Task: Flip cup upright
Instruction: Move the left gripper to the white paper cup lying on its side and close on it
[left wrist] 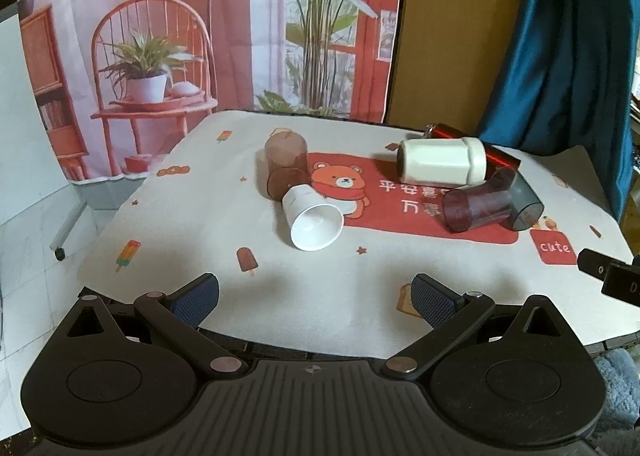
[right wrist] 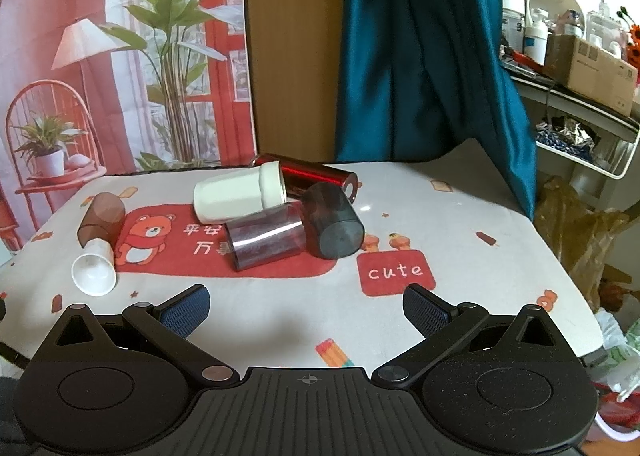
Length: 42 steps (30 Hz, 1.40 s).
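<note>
White paper cup [left wrist: 311, 218] lies on its side on the printed tablecloth [left wrist: 280, 296], mouth toward the camera, touching a toppled brown tumbler [left wrist: 286, 164]; left gripper [left wrist: 314, 296] and right gripper [right wrist: 306, 308] hover spread wide, gripping nothing.

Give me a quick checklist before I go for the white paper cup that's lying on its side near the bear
1. Left hand-held gripper open wide enough for the cup: ok, its blue pads stand far apart with nothing between them.
2. Right hand-held gripper free: ok, open and empty.
3. White paper cup reachable: ok, on its side on the table mat, mouth toward the left camera.
4. Room around the cup: not ok, its base end meets the brown translucent cup lying behind it.
5. Path from the left hand-held gripper to the cup: ok, only bare mat lies between.
6. Cup empty: ok, the inside shows plain white.
</note>
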Motion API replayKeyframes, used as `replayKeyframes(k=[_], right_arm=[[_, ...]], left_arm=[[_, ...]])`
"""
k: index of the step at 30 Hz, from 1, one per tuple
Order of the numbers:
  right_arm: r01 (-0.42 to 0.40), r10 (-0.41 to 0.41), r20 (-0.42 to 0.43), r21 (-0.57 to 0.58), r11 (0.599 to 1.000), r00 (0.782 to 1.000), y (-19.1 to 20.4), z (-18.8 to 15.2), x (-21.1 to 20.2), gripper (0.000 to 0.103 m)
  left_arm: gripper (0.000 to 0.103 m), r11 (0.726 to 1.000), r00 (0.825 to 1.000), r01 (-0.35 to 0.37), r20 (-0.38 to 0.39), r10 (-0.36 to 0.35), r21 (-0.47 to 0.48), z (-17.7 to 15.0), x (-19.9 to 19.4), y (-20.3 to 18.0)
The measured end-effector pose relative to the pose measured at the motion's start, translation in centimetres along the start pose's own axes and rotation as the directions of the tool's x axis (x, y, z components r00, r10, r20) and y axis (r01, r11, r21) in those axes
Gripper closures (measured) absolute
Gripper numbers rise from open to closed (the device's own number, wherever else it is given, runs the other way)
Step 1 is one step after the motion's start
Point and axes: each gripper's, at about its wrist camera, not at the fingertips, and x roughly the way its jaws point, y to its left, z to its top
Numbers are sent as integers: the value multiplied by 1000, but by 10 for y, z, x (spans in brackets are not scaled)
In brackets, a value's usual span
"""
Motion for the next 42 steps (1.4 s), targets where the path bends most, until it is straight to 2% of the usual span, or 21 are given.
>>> replayKeyframes(k=[8, 12, 15, 20, 23, 30, 35, 38, 40, 42], right_arm=[[-22, 22, -17, -28, 999, 1000, 8, 1, 26, 0], [-38, 37, -61, -29, 999, 997, 12, -4, 41, 0], [-47, 45, -79, -20, 999, 996, 13, -7, 51, 0], [-62, 61, -114, -8, 998, 992, 12, -12, 66, 0], [-62, 63, -130, 11, 998, 989, 8, -14, 74, 0], [-57, 65, -162, 52, 997, 985, -3, -15, 89, 0], [-60, 69, -179, 56, 997, 981, -3, -17, 96, 0], [-60, 69, -185, 51, 997, 980, -2, -18, 98, 0], [-60, 68, -188, 50, 997, 980, -1, -18, 98, 0], [-58, 66, -188, 49, 997, 980, -1, -18, 97, 0]], left_arm=[[0, 1000, 1000, -19, -15, 19, -14, 12, 31, 10], [2, 994, 995, -95, 2, 96, -51, 21, 63, 28], [17, 992, 994, -112, -15, 111, -58, 31, 94, 37], [20, 999, 997, -31, -75, 29, -27, 38, 142, 32], [19, 1000, 995, -18, -100, 17, -9, 39, 165, 25], [19, 997, 990, 46, -133, -38, 58, 33, 185, -6], [18, 987, 988, 114, -116, -101, 115, 33, 185, -36], [18, 972, 983, 175, -91, -162, 157, 35, 183, -53], [18, 956, 980, 200, -54, -193, 212, 35, 176, -62], [18, 942, 981, 185, 7, -195, 280, 39, 167, -65]])
